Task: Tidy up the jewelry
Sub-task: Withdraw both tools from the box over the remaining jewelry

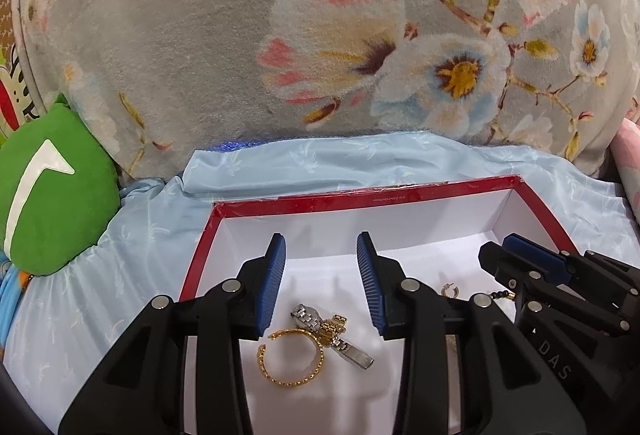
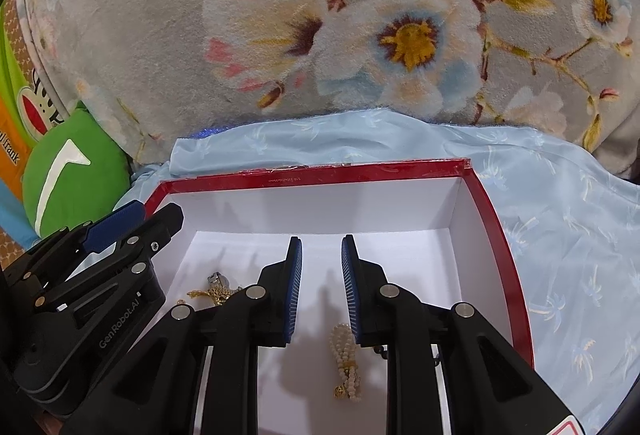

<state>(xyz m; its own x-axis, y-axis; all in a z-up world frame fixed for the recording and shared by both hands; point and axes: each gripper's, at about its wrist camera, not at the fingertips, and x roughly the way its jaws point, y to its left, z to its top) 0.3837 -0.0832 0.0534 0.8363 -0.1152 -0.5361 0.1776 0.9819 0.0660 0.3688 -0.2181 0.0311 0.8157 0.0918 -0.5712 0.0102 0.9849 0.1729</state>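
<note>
A red-rimmed white box lies on the bed; it also shows in the right wrist view. Inside it, below my open, empty left gripper, lie a gold bangle and a silver-gold watch. A gold hoop earring and a black bead strand lie to the right. My right gripper is open and empty above a pearl bracelet. The watch shows beside the left gripper's body. Both grippers hang over the box.
A grey floral plush blanket rises behind the box. Light blue sheet lies under and around the box. A green cushion sits at the left. A colourful package stands at the far left.
</note>
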